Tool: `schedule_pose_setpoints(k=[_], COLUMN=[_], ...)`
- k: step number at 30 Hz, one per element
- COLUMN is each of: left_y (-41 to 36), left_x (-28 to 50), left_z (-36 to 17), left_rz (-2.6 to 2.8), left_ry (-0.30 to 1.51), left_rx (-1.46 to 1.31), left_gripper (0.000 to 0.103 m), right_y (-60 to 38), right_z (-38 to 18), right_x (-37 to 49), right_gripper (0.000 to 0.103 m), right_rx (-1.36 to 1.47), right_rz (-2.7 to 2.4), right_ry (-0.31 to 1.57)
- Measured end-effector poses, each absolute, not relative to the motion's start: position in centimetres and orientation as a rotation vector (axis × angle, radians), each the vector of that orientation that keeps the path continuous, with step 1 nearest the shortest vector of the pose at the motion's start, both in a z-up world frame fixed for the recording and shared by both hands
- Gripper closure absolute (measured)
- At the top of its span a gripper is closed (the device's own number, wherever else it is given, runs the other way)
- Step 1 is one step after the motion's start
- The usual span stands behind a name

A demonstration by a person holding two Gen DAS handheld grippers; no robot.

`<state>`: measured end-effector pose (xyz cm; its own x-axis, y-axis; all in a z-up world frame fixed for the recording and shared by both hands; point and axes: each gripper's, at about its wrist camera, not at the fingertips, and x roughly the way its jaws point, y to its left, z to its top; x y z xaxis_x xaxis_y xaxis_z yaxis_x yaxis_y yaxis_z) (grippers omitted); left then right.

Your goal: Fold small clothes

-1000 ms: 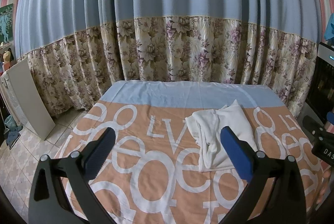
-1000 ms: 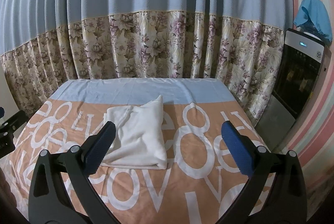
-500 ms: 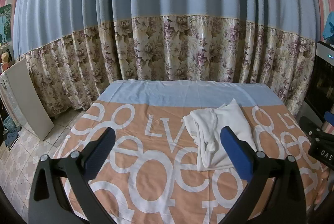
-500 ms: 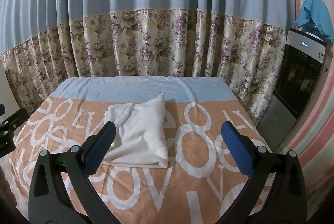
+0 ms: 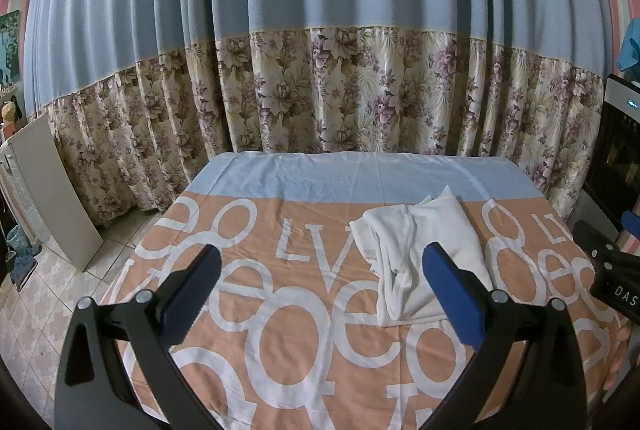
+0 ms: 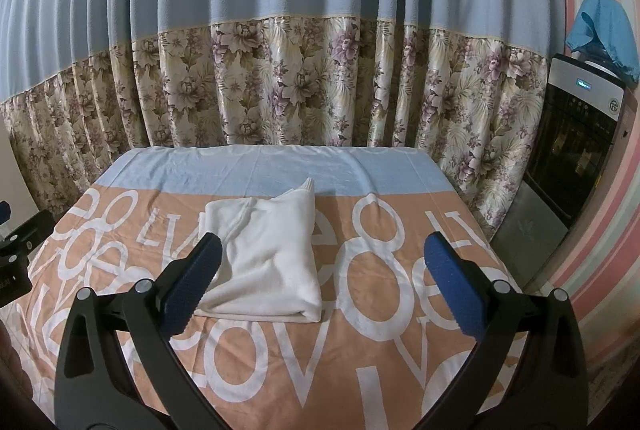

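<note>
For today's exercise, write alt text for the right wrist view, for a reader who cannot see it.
A folded white garment lies on a bed sheet printed with large white letters. The open right gripper hovers in front, empty. Behind hang blue and floral curtains.

We see a bed [image 6: 392, 362] covered by an orange sheet with large white letters and a pale blue band along its far edge. One white folded garment [image 6: 272, 262] lies flat on the orange part, its far corner reaching the blue band and poking up slightly.
</note>
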<state>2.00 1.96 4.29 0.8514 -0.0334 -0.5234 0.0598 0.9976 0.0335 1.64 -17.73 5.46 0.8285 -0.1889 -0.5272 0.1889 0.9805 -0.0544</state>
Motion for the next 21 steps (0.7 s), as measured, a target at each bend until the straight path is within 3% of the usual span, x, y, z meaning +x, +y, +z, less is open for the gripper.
schedule_pose_setpoints(k=[21], left_y=[3.5], left_x=[1.7], left_z=[3.9], left_rz=[-0.067], left_ry=[0.519], left_rx=[0.068], left_gripper=[0.002], right_y=[-17.3], right_z=[4.8], right_x=[1.6], right_gripper=[0.003], right_rx=[-0.003], right_rz=[-0.203], right_ry=[0.564])
